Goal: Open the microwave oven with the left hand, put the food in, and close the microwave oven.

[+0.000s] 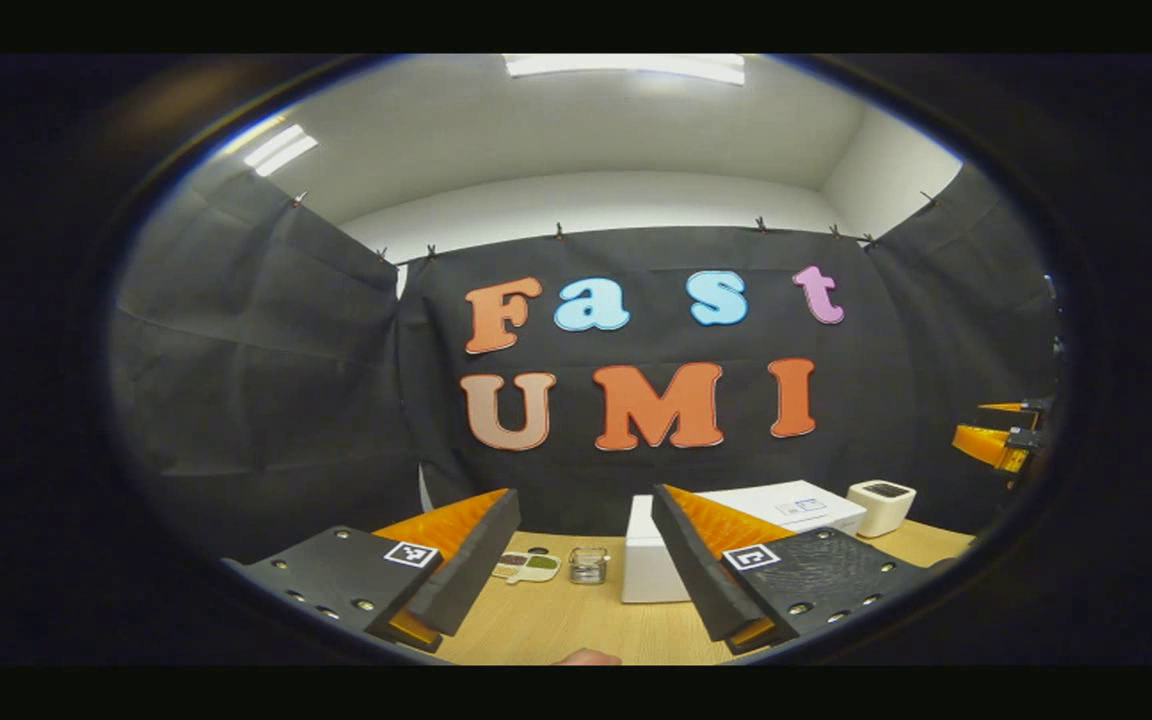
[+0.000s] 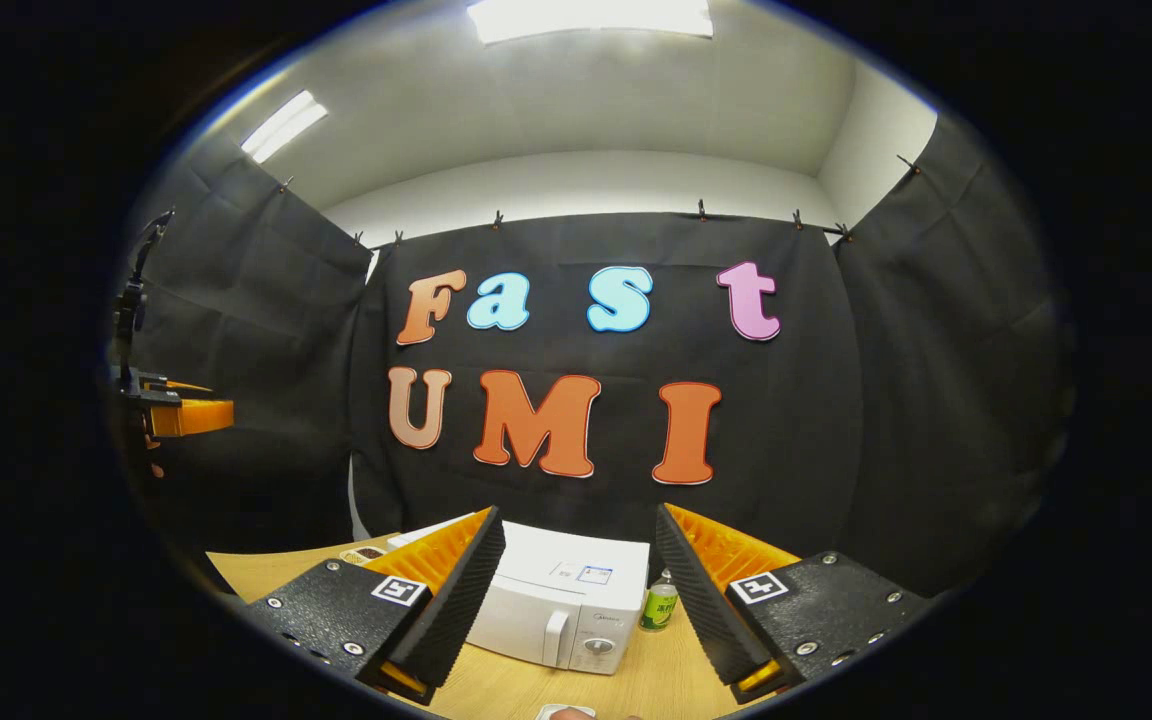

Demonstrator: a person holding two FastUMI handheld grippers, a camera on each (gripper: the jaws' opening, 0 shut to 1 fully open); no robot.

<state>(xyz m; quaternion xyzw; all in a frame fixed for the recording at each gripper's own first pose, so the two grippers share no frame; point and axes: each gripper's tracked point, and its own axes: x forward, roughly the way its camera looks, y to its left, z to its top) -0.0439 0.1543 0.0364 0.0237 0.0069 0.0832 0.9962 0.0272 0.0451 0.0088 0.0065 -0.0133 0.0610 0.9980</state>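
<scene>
Bright ceiling panels (image 2: 591,18) glare overhead — sharp centre, edges bowed and darkened by fisheye.

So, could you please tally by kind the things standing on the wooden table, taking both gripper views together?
Microwave oven: 1
Small white appliance: 1
Green can: 1
Glass jar: 1
Divided food tray: 1
Total: 5, all on the wooden table.

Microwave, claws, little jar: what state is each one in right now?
Microwave: door shut, standing on the wooden table.
Left claw: open, holding nothing.
Right claw: open, holding nothing.
Glass jar: upright on the table.
Green can: upright beside the microwave.
</scene>
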